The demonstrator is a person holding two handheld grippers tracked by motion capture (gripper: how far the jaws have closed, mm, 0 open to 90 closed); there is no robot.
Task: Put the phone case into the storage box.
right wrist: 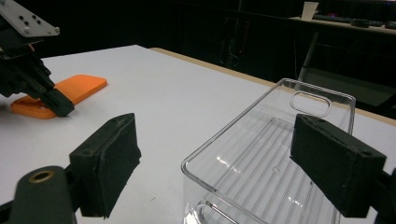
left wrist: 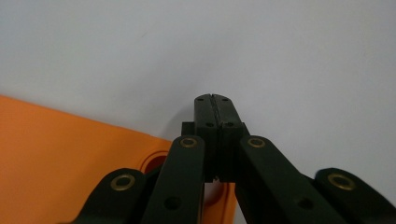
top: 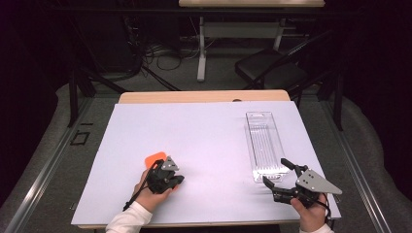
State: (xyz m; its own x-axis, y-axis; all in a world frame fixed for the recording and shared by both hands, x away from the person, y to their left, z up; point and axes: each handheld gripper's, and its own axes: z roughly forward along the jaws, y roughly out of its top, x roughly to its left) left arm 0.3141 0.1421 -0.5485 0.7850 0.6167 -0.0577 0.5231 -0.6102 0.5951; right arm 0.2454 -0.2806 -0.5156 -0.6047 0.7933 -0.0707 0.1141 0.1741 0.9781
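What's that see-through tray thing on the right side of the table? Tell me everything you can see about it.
The clear tray is a long, narrow, shallow container that looks like transparent plastic, with rounded corners, raised ribs running lengthwise along its floor, and an oval slot in its far end wall. It is empty and lies flat, open side up, on the white table cover, its length running away from the person. The right hand-held gripper sits at its near end with jaws open, one pad on each side of the near corner, not pressing it.

Overhead view; two low claw-mounted close-ups.
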